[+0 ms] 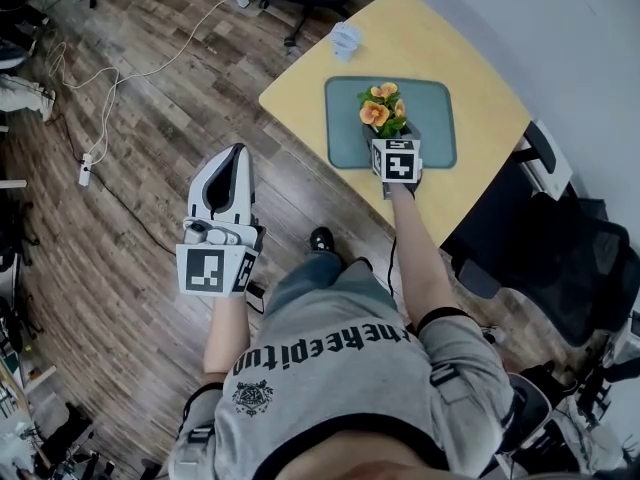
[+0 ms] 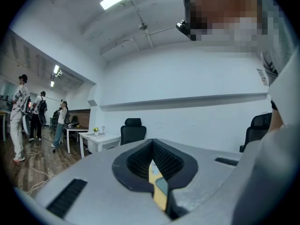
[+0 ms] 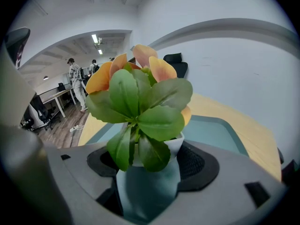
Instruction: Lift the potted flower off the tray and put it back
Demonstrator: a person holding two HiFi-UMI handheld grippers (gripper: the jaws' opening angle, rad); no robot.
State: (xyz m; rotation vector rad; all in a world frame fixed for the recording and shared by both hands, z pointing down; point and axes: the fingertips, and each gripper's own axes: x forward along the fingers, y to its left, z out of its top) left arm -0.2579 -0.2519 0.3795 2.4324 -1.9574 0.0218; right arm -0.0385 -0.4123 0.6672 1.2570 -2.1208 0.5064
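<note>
**Right gripper clamped on the potted flower at the tray**

The potted flower (image 1: 384, 108) stands between the jaws of the right gripper (image 1: 390, 136), which press on both sides of its white pot, a hold suited to a straight lift; it is over the teal tray (image 1: 435, 128), though whether its base still touches is hard to tell; the tray lies on a yellow table (image 1: 480, 58). The left gripper (image 1: 234, 160), jaws together and empty, hangs left over the wooden floor, out of the way; a pale crumpled object (image 1: 345, 38) near the table's far edge is well apart; nothing blocks the lift.
</note>
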